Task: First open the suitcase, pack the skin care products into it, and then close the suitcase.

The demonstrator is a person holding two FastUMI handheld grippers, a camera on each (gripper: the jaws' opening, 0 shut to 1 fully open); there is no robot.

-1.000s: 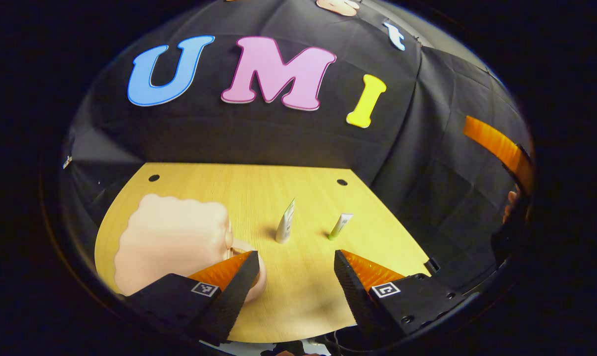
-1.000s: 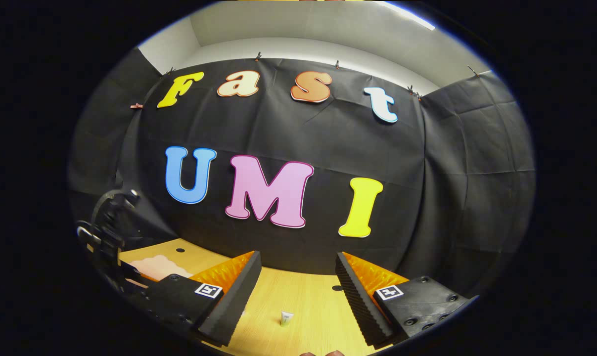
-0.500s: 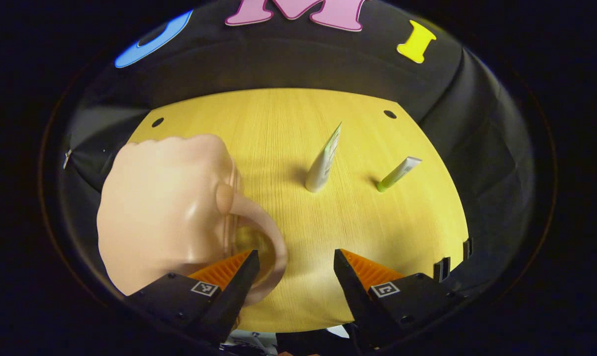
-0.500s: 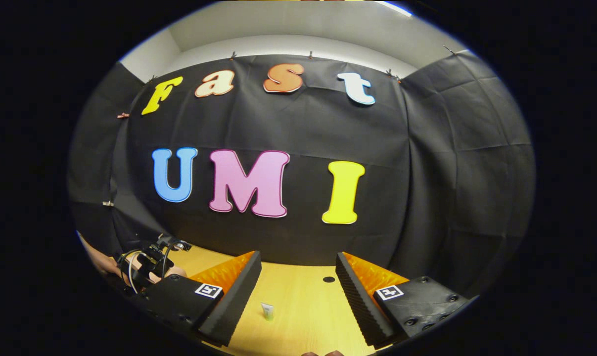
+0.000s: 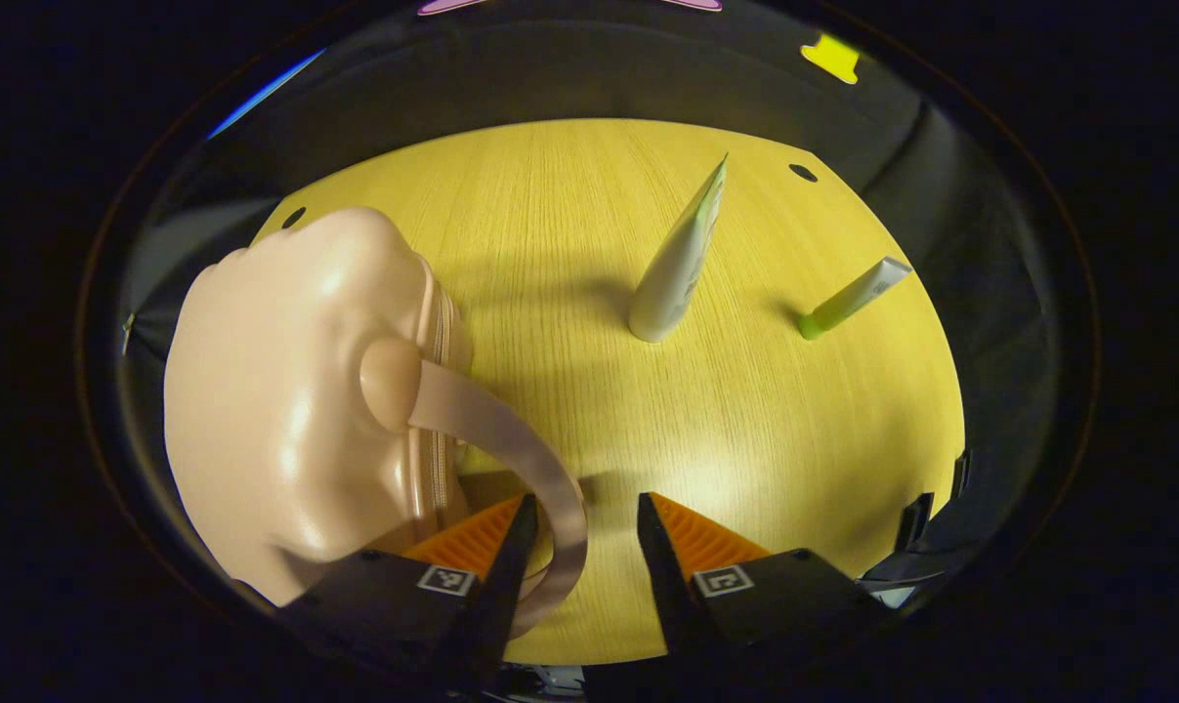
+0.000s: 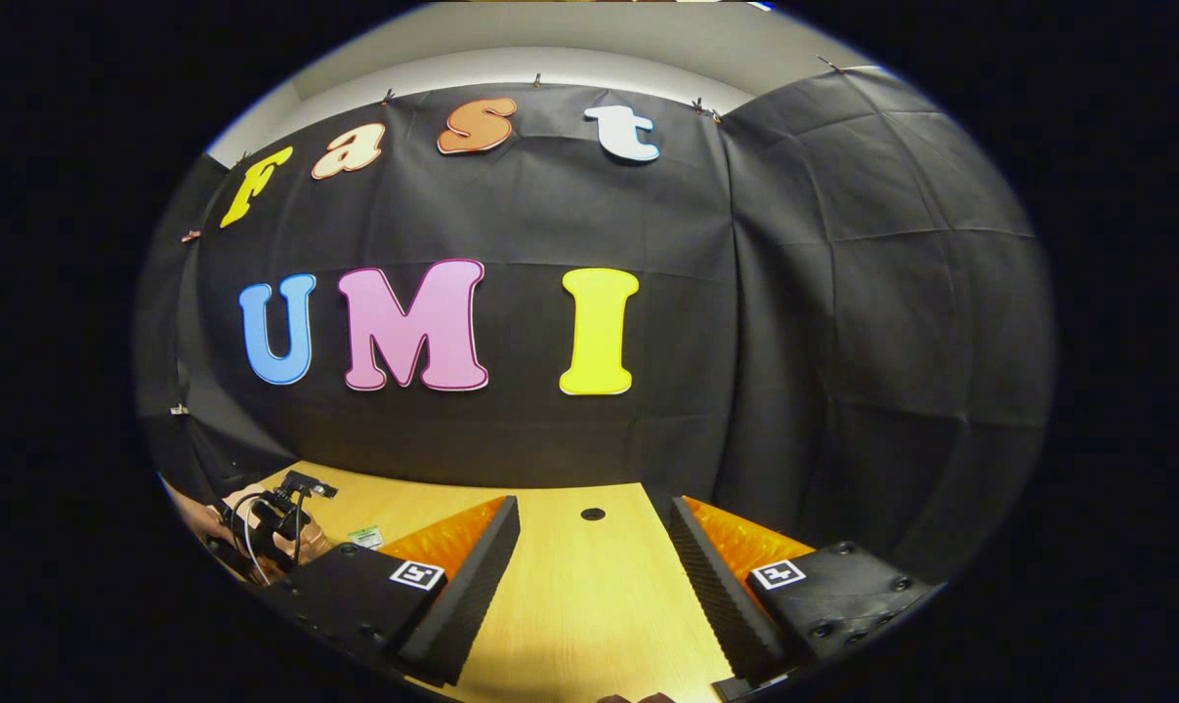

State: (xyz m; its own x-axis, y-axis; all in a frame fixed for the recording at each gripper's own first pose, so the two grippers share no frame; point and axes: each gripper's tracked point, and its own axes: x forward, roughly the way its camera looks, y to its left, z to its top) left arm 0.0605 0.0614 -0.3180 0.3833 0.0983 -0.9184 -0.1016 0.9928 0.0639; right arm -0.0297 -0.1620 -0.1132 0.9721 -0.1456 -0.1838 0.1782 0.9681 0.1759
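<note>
Pale pink suitcase (image 5: 296, 391), closed, standing at left of wooden table (image 5: 745, 420); zipper seam running down the edge that faces table centre. Curved handle (image 5: 511, 459) arching from top knob down toward camera, its lower loop passing between the fingers of left gripper (image 5: 577, 557). Jaws parted around the strap, not yet pressing; inner finger just beside or touching it, cannot tell which.

Two skin care products farther out on table: white tube (image 5: 677, 259) standing cap-down and leaning, green-capped tube (image 5: 851, 298) likewise tilted, well apart from the case and near each other.

Step in hand, as judged: securing the handle to steady or tip the case before unzipping. To do well: centre strap between pads before closing, grip low on the loop where it is stiffest, close slowly so the smooth shell does not skid. Keep pull in line with handle; a sideways tug likely to topple the upright case toward the tubes.

Right gripper (image 6: 594, 576) held high over near table edge, fingers wide apart and empty, facing booth wall. Best brought down to the zipper side once the case is braced.
</note>
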